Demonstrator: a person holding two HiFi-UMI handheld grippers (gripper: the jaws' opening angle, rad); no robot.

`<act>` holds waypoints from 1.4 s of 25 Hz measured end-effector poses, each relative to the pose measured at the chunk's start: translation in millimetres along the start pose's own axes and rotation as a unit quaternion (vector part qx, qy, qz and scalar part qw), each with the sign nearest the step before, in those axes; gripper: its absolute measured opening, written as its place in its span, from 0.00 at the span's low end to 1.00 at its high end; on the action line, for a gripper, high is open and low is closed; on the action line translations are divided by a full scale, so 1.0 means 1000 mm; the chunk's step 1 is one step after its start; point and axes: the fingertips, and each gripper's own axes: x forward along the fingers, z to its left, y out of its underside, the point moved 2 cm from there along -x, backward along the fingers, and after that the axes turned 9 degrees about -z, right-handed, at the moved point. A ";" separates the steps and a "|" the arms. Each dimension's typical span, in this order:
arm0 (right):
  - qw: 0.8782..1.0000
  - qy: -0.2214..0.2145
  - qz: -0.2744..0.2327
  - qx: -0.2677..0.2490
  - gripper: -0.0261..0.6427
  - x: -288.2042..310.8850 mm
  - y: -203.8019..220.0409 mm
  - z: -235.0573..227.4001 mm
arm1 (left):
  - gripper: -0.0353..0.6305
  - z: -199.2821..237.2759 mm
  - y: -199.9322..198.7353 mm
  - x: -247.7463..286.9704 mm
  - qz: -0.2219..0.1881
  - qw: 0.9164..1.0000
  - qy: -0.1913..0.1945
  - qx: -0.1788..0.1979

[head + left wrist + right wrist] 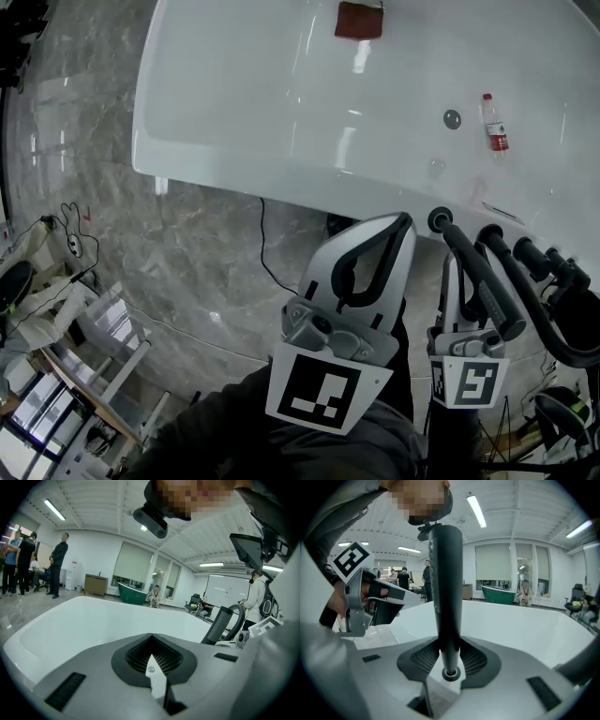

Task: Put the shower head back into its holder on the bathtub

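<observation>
Currently carrying: right gripper (450, 667) jaws pinch long black shower head (446, 588) beside white bathtub (234, 112) rim; left gripper (403, 225) jaws pressed together, empty. Next, likely: align with holder among black rim fittings (531, 255), lower in.

The large white bathtub (234, 112) is smooth and glossy, mirroring lights; the grey veined stone floor (187, 262) beside the bathtub is polished; the long black shower head (478, 272) at the bathtub's rim is matt; the small clear plastic bottle (494, 124) on the bathtub shines.
</observation>
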 end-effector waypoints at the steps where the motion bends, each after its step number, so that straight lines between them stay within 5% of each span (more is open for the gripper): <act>1: 1.000 0.001 0.001 0.000 0.25 0.000 0.002 0.000 | 0.06 0.000 0.001 0.000 0.002 1.000 0.000 -0.001; 35: 0.999 0.006 0.040 -0.009 0.25 0.024 0.039 0.002 | 0.06 0.015 0.007 -0.009 0.007 1.000 0.002 0.011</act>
